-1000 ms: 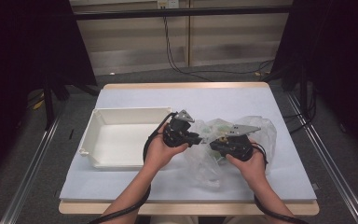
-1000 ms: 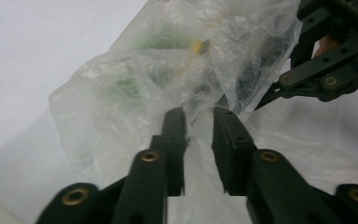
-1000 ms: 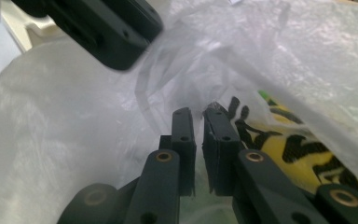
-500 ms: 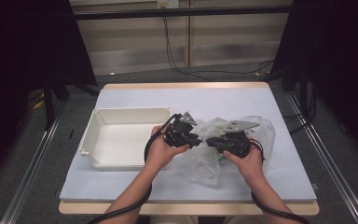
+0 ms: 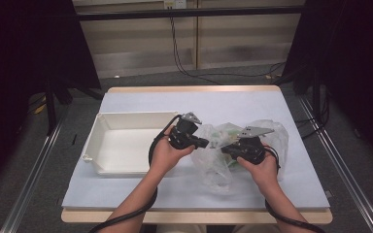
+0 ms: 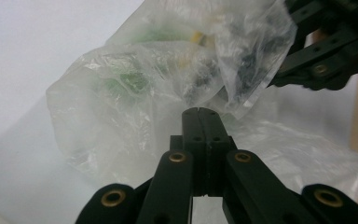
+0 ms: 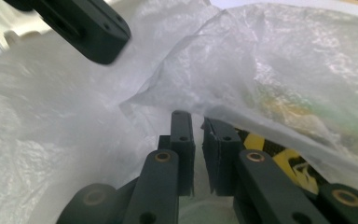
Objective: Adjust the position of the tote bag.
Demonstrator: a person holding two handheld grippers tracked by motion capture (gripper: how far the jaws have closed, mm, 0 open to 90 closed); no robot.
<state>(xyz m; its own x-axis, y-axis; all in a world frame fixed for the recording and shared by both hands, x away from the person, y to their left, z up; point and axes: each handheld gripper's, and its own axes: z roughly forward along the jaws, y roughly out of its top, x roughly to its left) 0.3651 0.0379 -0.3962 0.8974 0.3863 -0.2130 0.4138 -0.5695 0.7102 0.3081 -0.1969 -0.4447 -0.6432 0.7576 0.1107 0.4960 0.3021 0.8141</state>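
The bag (image 5: 238, 150) is being held on the table beside the tray (image 5: 126, 145). Film is being pinched by the nearly closed right gripper (image 7: 198, 122); the left gripper (image 6: 199, 112), just closed, is possibly gripping nothing. Tearing is being risked if pulled apart.

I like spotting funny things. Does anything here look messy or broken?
Nothing looks broken or spilled. The crumpled clear plastic bag lies rumpled on the pale blue table, with green and yellow things showing through it. The white plastic tray sits flat beside it, a little askew to the table's edge.
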